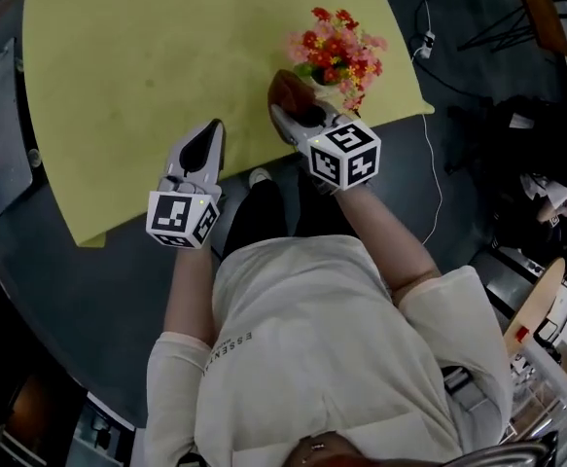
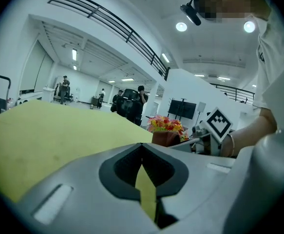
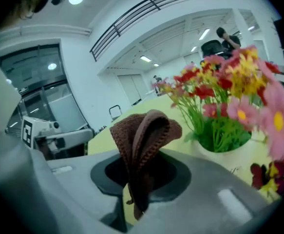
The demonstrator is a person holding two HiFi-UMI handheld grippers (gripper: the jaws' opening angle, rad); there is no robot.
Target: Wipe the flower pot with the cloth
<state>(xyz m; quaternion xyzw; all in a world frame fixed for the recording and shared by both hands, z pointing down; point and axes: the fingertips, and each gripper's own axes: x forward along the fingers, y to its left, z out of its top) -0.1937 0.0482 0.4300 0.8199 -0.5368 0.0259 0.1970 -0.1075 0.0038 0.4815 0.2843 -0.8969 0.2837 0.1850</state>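
Observation:
A white flower pot with red, pink and yellow flowers stands near the right front edge of the yellow table. My right gripper is shut on a folded brown knitted cloth, held just left of the pot. The left gripper is shut with nothing in it, over the table's front edge, left of the right one.
Around the yellow table is dark floor. Cables lie on the floor to the right of the table. In the left gripper view, people and chairs stand far across the hall.

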